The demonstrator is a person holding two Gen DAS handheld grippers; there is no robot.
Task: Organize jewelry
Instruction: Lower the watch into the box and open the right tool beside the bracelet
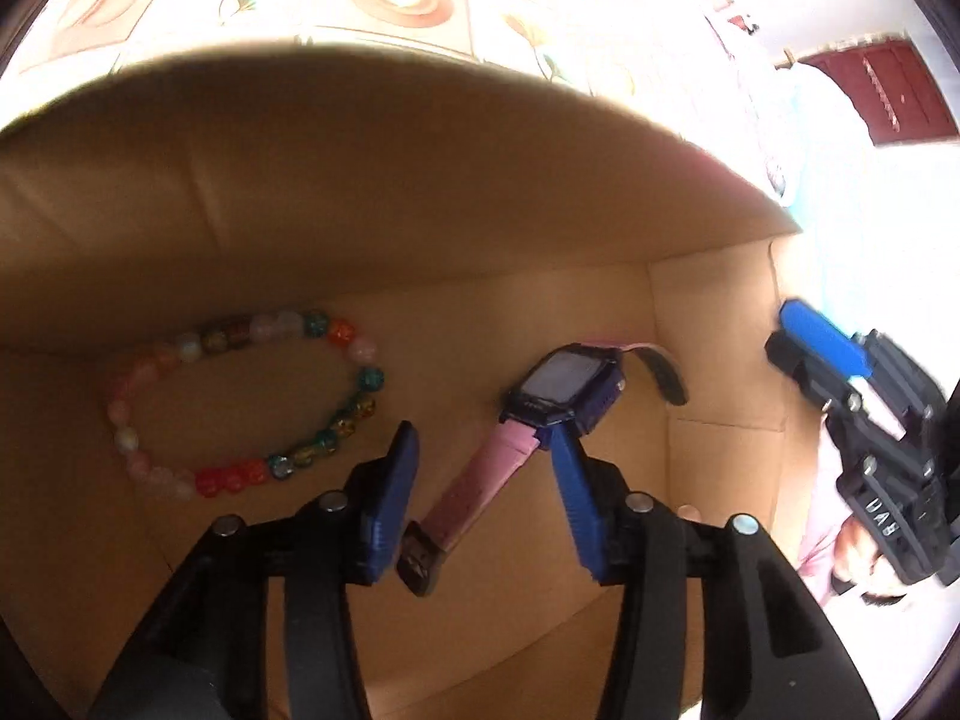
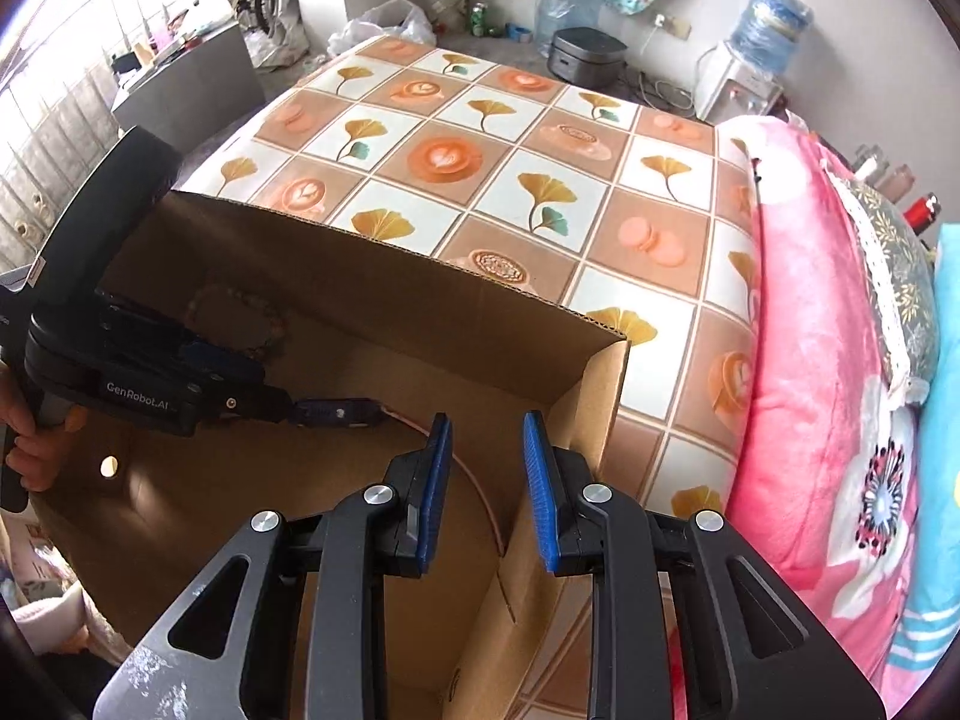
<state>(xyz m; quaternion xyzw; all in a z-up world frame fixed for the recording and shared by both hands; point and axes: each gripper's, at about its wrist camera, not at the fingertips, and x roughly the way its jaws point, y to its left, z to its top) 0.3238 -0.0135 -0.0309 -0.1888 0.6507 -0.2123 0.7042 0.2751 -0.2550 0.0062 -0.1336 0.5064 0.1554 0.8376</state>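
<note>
Inside the cardboard box (image 1: 420, 228), one pink-strapped smartwatch (image 1: 564, 396) lies between the spread jaws of the left gripper (image 1: 483, 456), apparently just set down; one beaded bracelet (image 1: 246, 402) lies beside it. Over the box's corner, the right gripper (image 2: 483, 450) hangs parted and empty, two grippers in all.

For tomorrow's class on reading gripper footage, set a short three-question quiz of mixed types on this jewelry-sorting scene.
1. True or false: the beaded bracelet lies inside the cardboard box.
2. What colour is the smartwatch strap: A green, B pink, C white?
3. Fill in: the left gripper stands ____ over the strap, not gripping it.

Key: 1 true. 2 B. 3 open. The right gripper is open too, above the box's near corner.
</note>
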